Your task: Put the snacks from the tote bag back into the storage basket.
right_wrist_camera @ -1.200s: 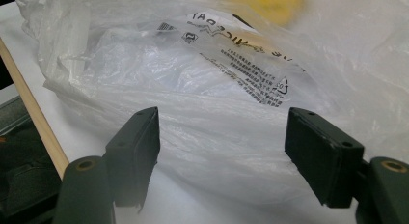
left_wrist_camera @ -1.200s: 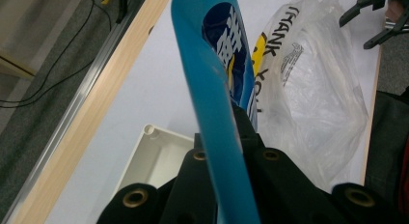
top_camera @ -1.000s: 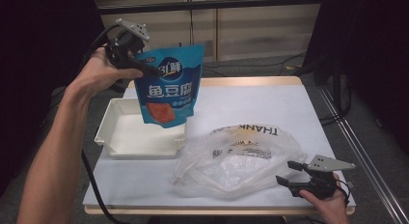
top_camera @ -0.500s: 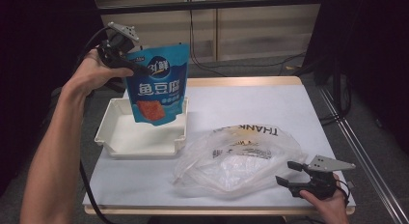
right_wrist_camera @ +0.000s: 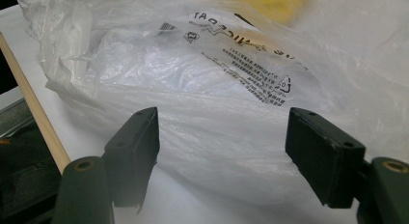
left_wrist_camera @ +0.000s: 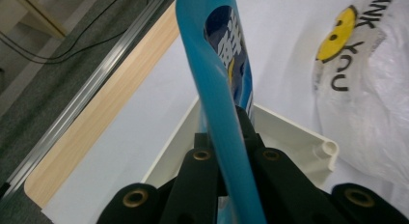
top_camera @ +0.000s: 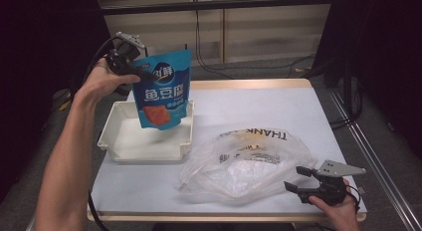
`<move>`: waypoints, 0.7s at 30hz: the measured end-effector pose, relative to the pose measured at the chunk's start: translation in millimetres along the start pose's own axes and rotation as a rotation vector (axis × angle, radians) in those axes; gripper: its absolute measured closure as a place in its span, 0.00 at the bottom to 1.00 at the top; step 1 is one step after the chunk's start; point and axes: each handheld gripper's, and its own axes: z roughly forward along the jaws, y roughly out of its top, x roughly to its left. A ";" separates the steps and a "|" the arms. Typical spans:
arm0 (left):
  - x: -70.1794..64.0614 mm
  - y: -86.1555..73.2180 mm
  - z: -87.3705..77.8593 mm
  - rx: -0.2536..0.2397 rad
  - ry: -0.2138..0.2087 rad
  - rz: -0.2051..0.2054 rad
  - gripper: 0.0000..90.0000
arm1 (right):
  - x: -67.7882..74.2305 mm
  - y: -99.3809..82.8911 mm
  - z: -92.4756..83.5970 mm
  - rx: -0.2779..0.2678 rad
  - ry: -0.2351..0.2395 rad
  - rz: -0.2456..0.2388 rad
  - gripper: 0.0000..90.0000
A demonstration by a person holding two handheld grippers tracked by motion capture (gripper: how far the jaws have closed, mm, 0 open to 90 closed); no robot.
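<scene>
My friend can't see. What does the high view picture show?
A person's left gripper holds a blue snack pouch by its top edge above a white tray. A clear plastic bag lies on the white table, with the open right gripper beside it.

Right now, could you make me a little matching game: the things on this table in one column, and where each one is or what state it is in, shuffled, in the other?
Things:
1. blue pouch
2. white tray
3. clear plastic bag
4. right gripper

Places or states:
A. lies crumpled on the table, printed with THANK YOU
B. open, at the table's near right corner, beside the bag
C. hangs in the air, clamped in the left gripper
D. sits on the table under the hanging pouch

Pairs: 1-C, 2-D, 3-A, 4-B
</scene>
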 end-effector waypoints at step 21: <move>6.7 -1.0 40.6 0.019 0.021 0.003 1.00 | 1.5 -1.4 -1.1 0.004 0.010 -0.001 0.31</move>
